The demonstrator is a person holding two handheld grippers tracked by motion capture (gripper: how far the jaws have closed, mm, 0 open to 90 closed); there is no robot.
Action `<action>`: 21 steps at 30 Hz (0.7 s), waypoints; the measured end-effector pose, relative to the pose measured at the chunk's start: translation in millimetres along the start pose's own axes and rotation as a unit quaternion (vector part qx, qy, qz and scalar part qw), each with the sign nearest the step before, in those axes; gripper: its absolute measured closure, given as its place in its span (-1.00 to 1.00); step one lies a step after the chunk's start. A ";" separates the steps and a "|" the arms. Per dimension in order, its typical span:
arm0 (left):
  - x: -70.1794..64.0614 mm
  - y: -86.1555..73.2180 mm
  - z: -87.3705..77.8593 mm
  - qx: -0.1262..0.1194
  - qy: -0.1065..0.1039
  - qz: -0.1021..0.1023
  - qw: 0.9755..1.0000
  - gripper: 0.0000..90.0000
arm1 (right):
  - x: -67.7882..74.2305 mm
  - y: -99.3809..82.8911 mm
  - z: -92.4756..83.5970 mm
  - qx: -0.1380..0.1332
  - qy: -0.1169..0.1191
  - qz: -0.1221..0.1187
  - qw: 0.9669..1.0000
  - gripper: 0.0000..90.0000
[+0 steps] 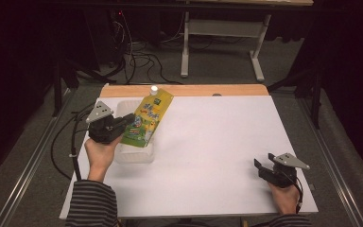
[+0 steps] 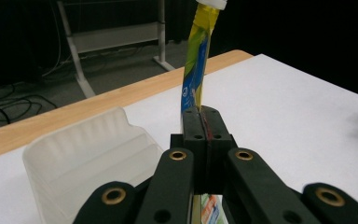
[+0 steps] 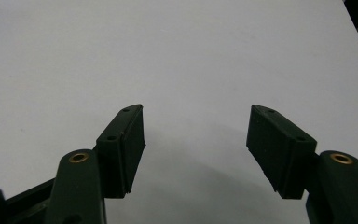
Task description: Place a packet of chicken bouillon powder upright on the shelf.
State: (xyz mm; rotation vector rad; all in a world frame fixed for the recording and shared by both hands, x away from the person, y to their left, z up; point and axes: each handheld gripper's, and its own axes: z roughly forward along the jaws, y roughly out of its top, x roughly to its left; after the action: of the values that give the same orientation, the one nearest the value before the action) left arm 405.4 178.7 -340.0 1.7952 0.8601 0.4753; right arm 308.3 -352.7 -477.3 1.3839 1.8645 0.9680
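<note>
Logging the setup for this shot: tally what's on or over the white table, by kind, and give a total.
Yellow-green spouted drink pouch with white cap, clamped in the left gripper: 1
Clear ribbed plastic tray: 1
Black two-jaw grippers, left one and right gripper: 2
Total: 4

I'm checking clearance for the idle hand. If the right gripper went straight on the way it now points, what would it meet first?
Probably nothing: the right gripper, jaws open, faces bare white table, free as far as its own view shows. It tilts down, so it might touch the tabletop itself.
</note>
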 end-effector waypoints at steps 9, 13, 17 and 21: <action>1.8 -6.0 7.3 0.006 0.002 -0.002 1.000 1.00 | -0.9 -0.5 -1.1 -0.007 0.002 0.001 1.000 -0.18; 2.3 -7.7 8.9 0.008 0.006 0.001 1.000 1.00 | -1.1 -0.6 -1.4 -0.009 0.003 0.001 1.000 -0.18; 4.1 -10.3 9.7 0.011 0.010 0.001 1.000 1.00 | -1.3 -0.7 -1.5 -0.009 0.004 0.003 1.000 -0.18; 6.0 -11.9 9.5 0.011 0.011 0.001 1.000 1.00 | -1.0 -0.8 -1.8 -0.010 0.004 0.001 1.000 -0.18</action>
State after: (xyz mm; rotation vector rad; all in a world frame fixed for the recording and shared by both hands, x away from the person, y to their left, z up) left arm 411.8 179.5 -355.0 1.8141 0.8816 0.4907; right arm 306.7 -354.1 -477.0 1.3735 1.8549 0.9919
